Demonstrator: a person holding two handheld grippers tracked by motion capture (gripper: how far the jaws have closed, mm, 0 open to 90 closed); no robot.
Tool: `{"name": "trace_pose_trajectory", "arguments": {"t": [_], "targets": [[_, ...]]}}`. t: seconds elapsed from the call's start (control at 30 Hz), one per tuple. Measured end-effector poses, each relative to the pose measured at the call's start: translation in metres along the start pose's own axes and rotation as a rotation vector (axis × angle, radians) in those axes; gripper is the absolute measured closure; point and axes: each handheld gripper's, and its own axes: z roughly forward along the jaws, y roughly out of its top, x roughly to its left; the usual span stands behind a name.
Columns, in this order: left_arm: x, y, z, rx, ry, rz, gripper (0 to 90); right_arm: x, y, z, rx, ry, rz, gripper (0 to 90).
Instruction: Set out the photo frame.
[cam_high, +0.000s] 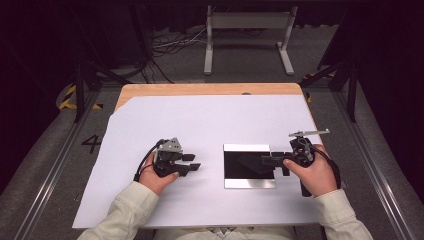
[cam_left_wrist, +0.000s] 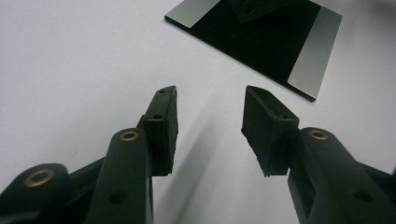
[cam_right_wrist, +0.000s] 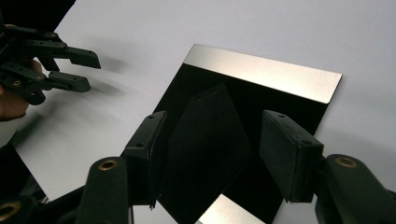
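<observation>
While the right gripper (cam_right_wrist: 208, 154) hangs spread over the mirror plate (cam_high: 249, 166), which lies flat directly ahead between its pads, the left gripper (cam_high: 192, 165), also spread, stands well aside.

A black plate (cam_high: 249, 166) with silver strips along two edges is seen on a plain white sheet (cam_high: 210, 120). Both grippers are black; the sleeves (cam_high: 131, 207) are cream.
</observation>
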Motion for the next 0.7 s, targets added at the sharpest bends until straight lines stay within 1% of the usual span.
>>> {"name": "trace_pose_trajectory", "arguments": {"t": [0.07, 0.17, 0.2, 0.23, 0.4, 0.47, 0.7], "targets": [[0.000, 0.000, 0.000, 0.000, 0.000, 0.002, 56.1, -0.002, 0.000, 0.003, 0.010, 0.006, 0.015, 42.5], [0.000, -0.001, -0.001, -0.001, 0.002, -0.007, 56.1, -0.003, -0.001, 0.006, 0.027, 0.011, 0.036, 42.5], [0.000, -0.001, -0.002, -0.001, 0.001, -0.005, 56.1, -0.004, -0.001, 0.007, 0.031, 0.015, 0.047, 42.5], [0.000, -0.002, -0.002, 0.002, 0.001, -0.001, 56.0, -0.004, -0.001, 0.008, 0.044, 0.022, 0.069, 42.6], [0.000, -0.002, -0.002, 0.002, -0.002, 0.000, 55.8, -0.006, -0.003, 0.012, 0.066, 0.046, 0.130, 43.3], [0.000, -0.002, -0.002, 0.002, -0.002, 0.001, 55.8, -0.007, -0.003, 0.013, 0.073, 0.052, 0.146, 43.4], [-0.001, -0.002, -0.002, 0.000, -0.004, -0.003, 55.7, -0.008, -0.005, 0.018, 0.106, 0.075, 0.175, 43.7]]}}
